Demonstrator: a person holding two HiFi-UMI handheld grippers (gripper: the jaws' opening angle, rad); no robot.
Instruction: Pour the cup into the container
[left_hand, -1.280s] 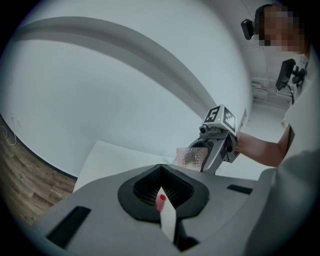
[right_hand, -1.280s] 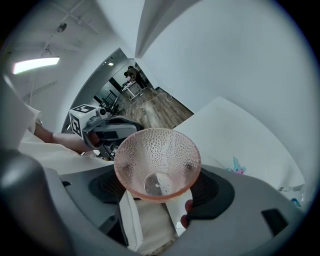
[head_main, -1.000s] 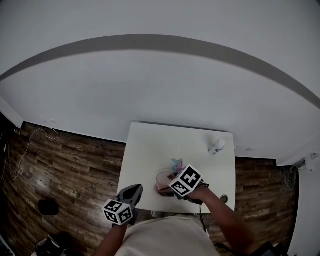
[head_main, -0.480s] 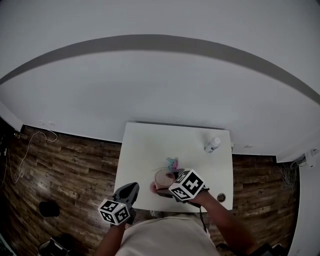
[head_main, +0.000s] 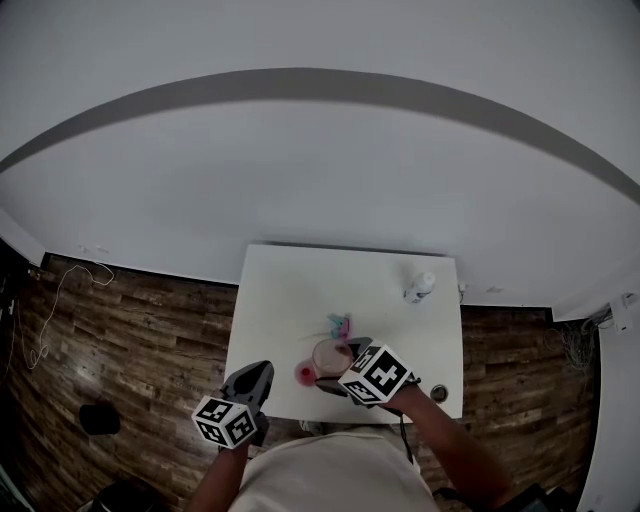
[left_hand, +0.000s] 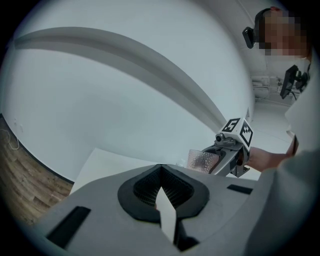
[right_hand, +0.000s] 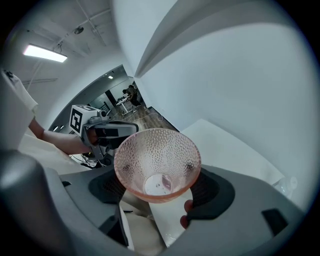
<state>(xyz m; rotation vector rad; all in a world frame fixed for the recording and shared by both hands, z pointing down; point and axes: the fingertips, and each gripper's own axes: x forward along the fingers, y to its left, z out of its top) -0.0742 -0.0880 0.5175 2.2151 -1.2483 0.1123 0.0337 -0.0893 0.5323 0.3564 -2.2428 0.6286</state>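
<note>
Over the near edge of the white surface (head_main: 300, 290), the right claw (head_main: 350, 355) pinches a pink dimpled cup (right_hand: 157, 165) by its sides, the mouth tipped back toward that claw's camera. The left claw (head_main: 256, 374), pressed together with nothing in it, hangs just off the front-left corner.

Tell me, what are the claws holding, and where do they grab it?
The right claw grips the cup by its lower sides, near the base. The left claw is shut and holds nothing.
</note>
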